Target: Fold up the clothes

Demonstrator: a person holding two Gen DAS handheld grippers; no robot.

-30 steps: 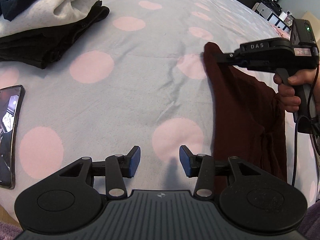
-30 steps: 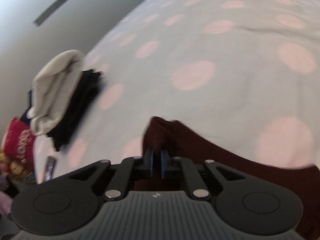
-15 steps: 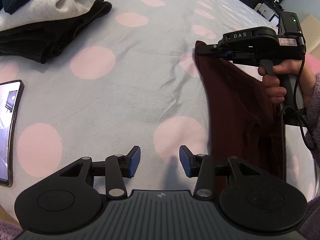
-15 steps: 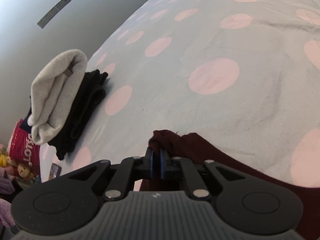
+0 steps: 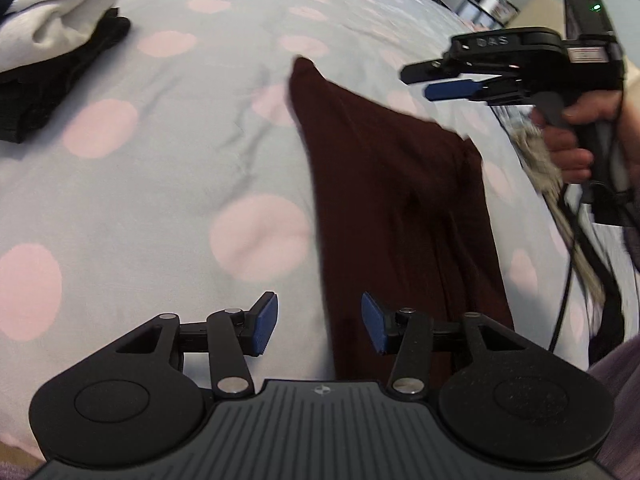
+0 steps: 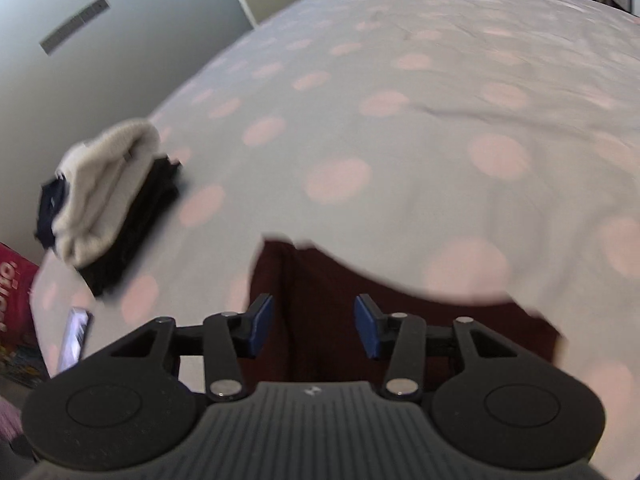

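A dark maroon garment [image 5: 392, 184] lies as a long folded strip on the dotted bed cover [image 5: 160, 200], its far corner pointing away. My left gripper [image 5: 319, 326] hovers low over its near end. Its jaws are opening, and the cloth's left edge lies below the gap, untouched by the pads. My right gripper [image 5: 416, 82], held by a hand [image 5: 572, 152], hangs in the air to the right of the far corner. Its jaws are opening too, with nothing between them. In the right wrist view the garment [image 6: 320, 280] lies beneath the right gripper [image 6: 314, 328].
A stack of folded clothes [image 5: 52, 28], pale grey on black, sits at the bed's left side [image 6: 108, 196]. A phone [image 6: 74, 338] lies near the bed edge, a red package [image 6: 16, 280] beyond it. A cable hangs from the right gripper's handle.
My right gripper has opened, let go of the maroon garment's corner and lifted away from it. The left gripper has shifted right, over the garment's near end.
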